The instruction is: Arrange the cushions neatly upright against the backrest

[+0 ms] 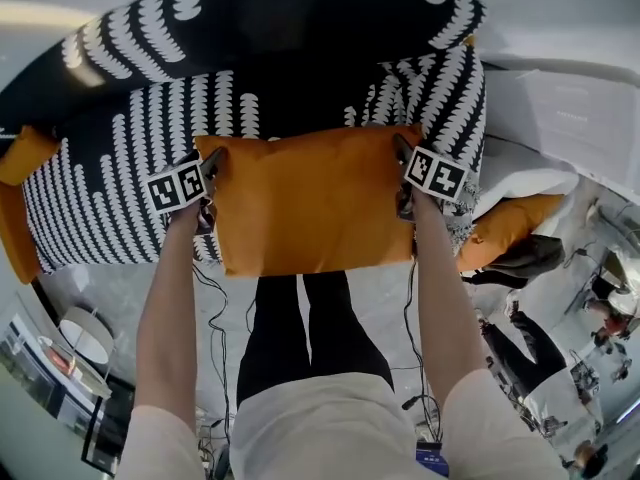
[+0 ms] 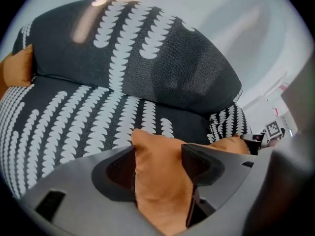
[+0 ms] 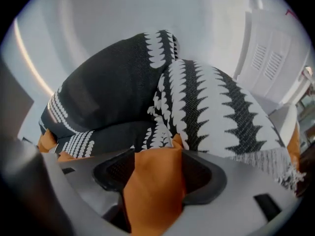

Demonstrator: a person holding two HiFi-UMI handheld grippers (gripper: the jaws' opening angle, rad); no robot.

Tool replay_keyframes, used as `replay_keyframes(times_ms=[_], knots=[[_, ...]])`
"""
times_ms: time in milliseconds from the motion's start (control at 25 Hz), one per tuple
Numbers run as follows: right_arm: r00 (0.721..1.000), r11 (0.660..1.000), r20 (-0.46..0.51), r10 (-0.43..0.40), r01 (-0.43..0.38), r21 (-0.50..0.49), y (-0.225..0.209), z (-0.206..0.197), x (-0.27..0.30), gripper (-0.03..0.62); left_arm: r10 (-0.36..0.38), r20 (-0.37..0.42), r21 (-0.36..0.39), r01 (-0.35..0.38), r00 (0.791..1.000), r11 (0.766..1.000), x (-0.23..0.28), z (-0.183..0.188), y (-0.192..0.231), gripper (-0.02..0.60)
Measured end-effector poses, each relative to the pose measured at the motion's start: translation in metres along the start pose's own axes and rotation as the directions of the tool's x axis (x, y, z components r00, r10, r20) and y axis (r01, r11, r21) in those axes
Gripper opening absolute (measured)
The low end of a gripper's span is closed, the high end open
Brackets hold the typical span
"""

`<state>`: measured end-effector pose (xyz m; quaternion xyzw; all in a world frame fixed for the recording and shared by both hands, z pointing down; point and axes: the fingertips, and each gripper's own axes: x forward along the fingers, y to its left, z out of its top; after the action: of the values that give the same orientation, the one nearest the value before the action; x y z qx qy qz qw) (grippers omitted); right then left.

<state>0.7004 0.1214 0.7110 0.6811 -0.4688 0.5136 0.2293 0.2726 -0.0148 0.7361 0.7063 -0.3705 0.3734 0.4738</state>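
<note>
An orange cushion (image 1: 310, 203) hangs flat in front of the black-and-white patterned sofa seat (image 1: 110, 178), below the dark backrest (image 1: 300, 28). My left gripper (image 1: 207, 183) is at its upper left corner and my right gripper (image 1: 403, 178) at its upper right corner. In the left gripper view the jaws (image 2: 157, 163) stand wide apart with the orange corner (image 2: 162, 186) loose between them. The right gripper (image 3: 155, 173) shows the same, wide jaws around the other corner (image 3: 152, 195). A patterned cushion (image 1: 440, 98) leans at the sofa's right end. Another orange cushion (image 1: 20, 188) lies at the left end.
A third orange cushion (image 1: 510, 223) rests on a white surface right of the sofa. White cabinet doors (image 1: 560, 108) stand behind it. Cables (image 1: 215, 318) trail on the floor by my legs. A round white side table (image 1: 85, 338) is at lower left, people at lower right.
</note>
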Motion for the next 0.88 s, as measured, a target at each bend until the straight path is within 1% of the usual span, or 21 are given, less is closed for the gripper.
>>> replay_keyframes(times_ms=[40,160,200,280,320,360,400,520,600,720,800,880], knots=[[1.0,0.999,-0.01,-0.023,0.023,0.026,0.0,-0.003,0.003,0.287,-0.015,-0.014,0.004,0.015,1.0,1.0,0.002,-0.001,0.0,0.297],[0.995,0.994,-0.024,-0.094,0.095,0.05,-0.005,-0.012,0.008,0.287,-0.059,-0.037,0.027,0.06,0.998,0.998,0.005,-0.006,-0.003,0.225],[0.994,0.993,-0.024,-0.106,0.107,0.054,-0.006,-0.013,0.01,0.287,-0.072,-0.037,0.033,0.073,0.997,0.997,0.006,-0.007,-0.003,0.202],[0.994,0.99,-0.031,-0.108,0.11,0.091,-0.009,-0.015,0.017,0.285,-0.09,-0.037,0.039,0.092,0.995,0.995,0.006,-0.009,-0.004,0.18],[0.994,0.988,-0.042,-0.102,0.107,0.114,-0.011,-0.017,0.02,0.258,-0.097,-0.04,0.045,0.098,0.995,0.994,0.007,-0.01,-0.004,0.168],[0.994,0.986,-0.056,-0.093,0.1,0.131,-0.011,-0.019,0.024,0.203,-0.102,-0.043,0.052,0.104,0.994,0.993,0.008,-0.011,-0.005,0.153],[0.994,0.987,-0.068,-0.082,0.091,0.136,-0.011,-0.02,0.027,0.168,-0.107,-0.044,0.06,0.11,0.993,0.992,0.009,-0.01,-0.006,0.138],[0.997,0.994,-0.056,-0.049,0.055,0.1,-0.003,-0.017,0.024,0.09,-0.13,-0.034,0.063,0.132,0.991,0.989,0.006,-0.007,-0.012,0.111],[1.0,0.995,-0.021,-0.015,0.017,0.096,0.001,-0.018,0.012,0.072,-0.154,-0.023,0.029,0.155,0.988,0.987,-0.002,-0.01,-0.014,0.096],[0.998,0.992,0.045,0.039,-0.044,0.121,0.005,-0.019,-0.012,0.061,-0.178,-0.003,-0.01,0.178,0.984,0.984,-0.021,-0.015,-0.019,0.077],[0.995,0.989,0.083,0.062,-0.072,0.131,0.01,-0.02,-0.032,0.054,-0.183,0.011,-0.006,0.183,0.983,0.983,-0.038,-0.019,-0.025,0.068],[0.991,0.986,0.11,0.08,-0.095,0.134,0.014,-0.022,-0.056,0.049,-0.171,0.032,0.007,0.171,0.985,0.985,-0.059,-0.024,-0.034,0.062]])
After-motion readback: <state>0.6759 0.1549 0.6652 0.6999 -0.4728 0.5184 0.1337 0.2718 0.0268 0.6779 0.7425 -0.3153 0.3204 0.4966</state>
